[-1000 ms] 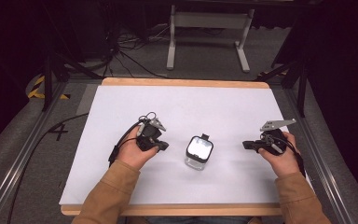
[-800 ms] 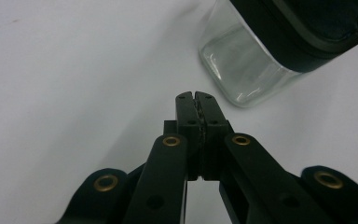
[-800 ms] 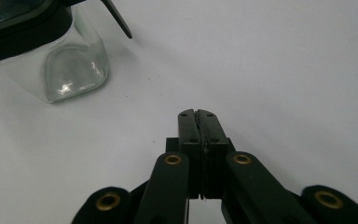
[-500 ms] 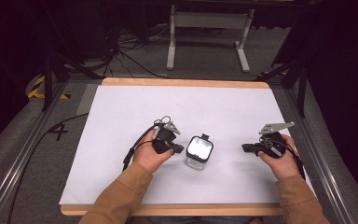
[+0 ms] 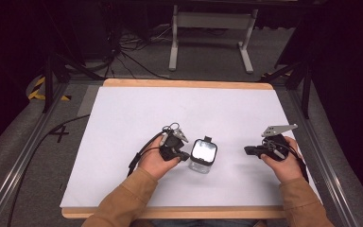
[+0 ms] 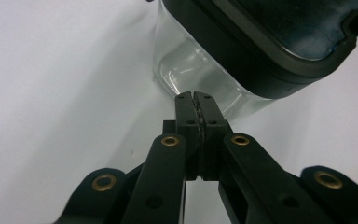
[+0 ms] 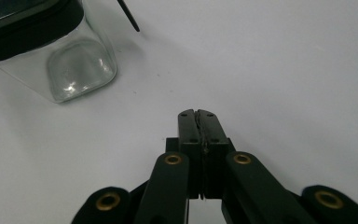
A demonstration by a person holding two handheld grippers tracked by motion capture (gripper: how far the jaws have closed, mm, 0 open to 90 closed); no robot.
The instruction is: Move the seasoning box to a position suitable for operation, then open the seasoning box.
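A small clear glass jar with a black-rimmed lid stands upright on the white table, a little in front of its middle. My left gripper is shut, its tips right against the jar's left side. In the left gripper view the closed jaws point at the jar's glass wall just under the black lid, with nothing between them. My right gripper is shut too, resting to the right of the jar with a gap between. The right gripper view has its tips over bare table, the jar at upper left.
The table has a wooden edge at the back and front. Metal rails run along both sides. Behind the table stand a grey metal frame and cables on the dark floor. A cable trails from my left gripper.
My left hand has slid right across the table, from well left of the jar to right beside it. The right hand and the jar have stayed put.
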